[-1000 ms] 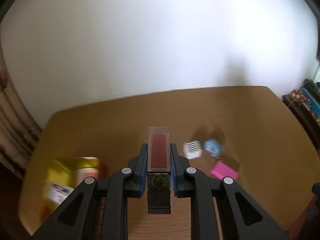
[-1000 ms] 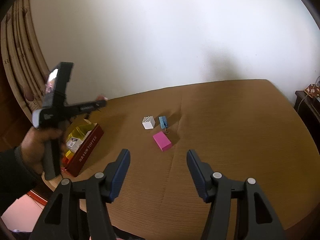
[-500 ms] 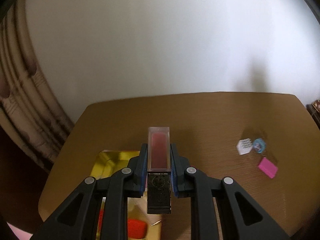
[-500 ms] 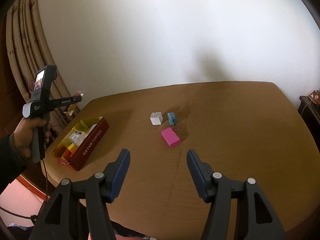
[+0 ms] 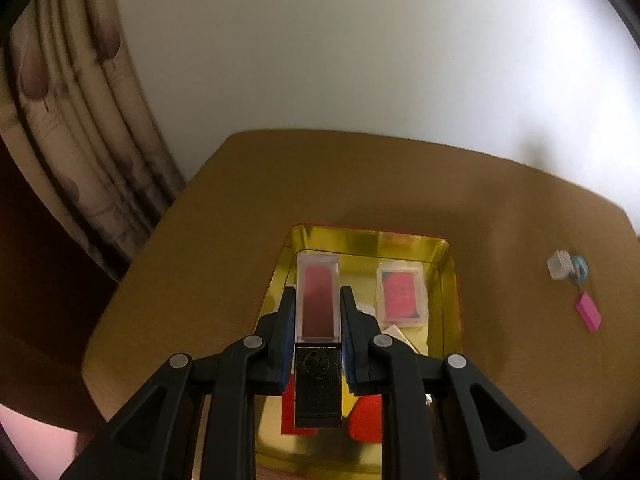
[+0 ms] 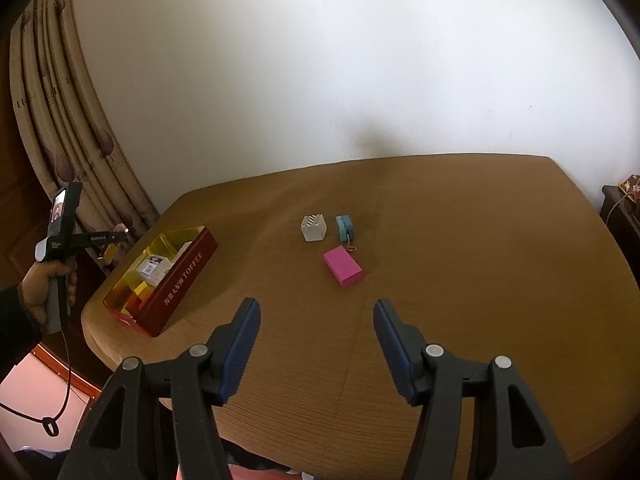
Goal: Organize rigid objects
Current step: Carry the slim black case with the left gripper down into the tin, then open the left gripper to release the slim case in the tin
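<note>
- The clear case with a red insert and black cap (image 5: 318,320) is clamped between the left gripper (image 5: 318,308) fingers, hanging above the gold-lined tin (image 5: 450,280), which sits at the left end of the surface (image 6: 440,220);
- Judged risk: released from up here, the case could bounce off the pink-labelled case (image 5: 400,294) already inside, or tip over the tin's rim; a tilted release would cause it;
- The left fingers are closed tight on the case;
- The right gripper (image 6: 316,344) fingers stand apart, holding nothing, over bare surface, short of the pink block (image 6: 344,267), white cube (image 6: 314,227) and blue trinket (image 6: 345,227).
</note>
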A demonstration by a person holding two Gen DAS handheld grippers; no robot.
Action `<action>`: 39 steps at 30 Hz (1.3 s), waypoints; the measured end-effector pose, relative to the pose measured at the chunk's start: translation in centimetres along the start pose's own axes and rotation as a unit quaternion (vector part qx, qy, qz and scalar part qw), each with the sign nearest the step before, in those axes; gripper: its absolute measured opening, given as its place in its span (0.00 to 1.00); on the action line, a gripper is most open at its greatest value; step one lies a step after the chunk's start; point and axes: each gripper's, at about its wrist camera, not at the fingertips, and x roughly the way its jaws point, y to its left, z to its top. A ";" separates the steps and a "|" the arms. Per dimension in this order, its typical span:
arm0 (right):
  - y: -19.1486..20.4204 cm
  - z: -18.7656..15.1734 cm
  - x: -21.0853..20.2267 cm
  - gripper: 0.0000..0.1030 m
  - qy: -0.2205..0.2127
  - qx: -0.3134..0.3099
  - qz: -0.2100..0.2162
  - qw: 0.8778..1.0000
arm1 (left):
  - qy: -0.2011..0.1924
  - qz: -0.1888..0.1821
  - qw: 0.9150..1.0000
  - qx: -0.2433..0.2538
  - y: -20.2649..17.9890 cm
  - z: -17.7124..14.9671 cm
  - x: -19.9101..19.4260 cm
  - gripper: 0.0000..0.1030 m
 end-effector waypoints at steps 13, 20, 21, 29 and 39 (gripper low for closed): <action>-0.4 -0.4 0.9 0.59 0.012 -0.004 -0.005 1.000 | 0.050 0.009 0.997 -0.064 -1.2 4.9 8.5 0.17; -1.4 -0.6 1.8 0.59 0.023 0.009 -0.003 1.000 | 0.060 0.026 0.997 -0.046 -2.0 4.5 11.5 0.17; -1.5 -0.6 2.0 0.59 0.025 0.011 -0.003 1.000 | 0.060 0.024 0.997 -0.045 -2.1 4.5 11.8 0.17; -1.7 -0.9 3.0 0.59 0.036 0.015 -0.002 0.999 | 0.066 0.019 0.997 -0.036 -2.4 3.9 12.7 0.17; -1.3 -1.2 2.9 0.59 0.039 0.013 0.002 0.999 | 0.092 0.023 0.994 -0.049 -1.1 2.0 13.1 0.17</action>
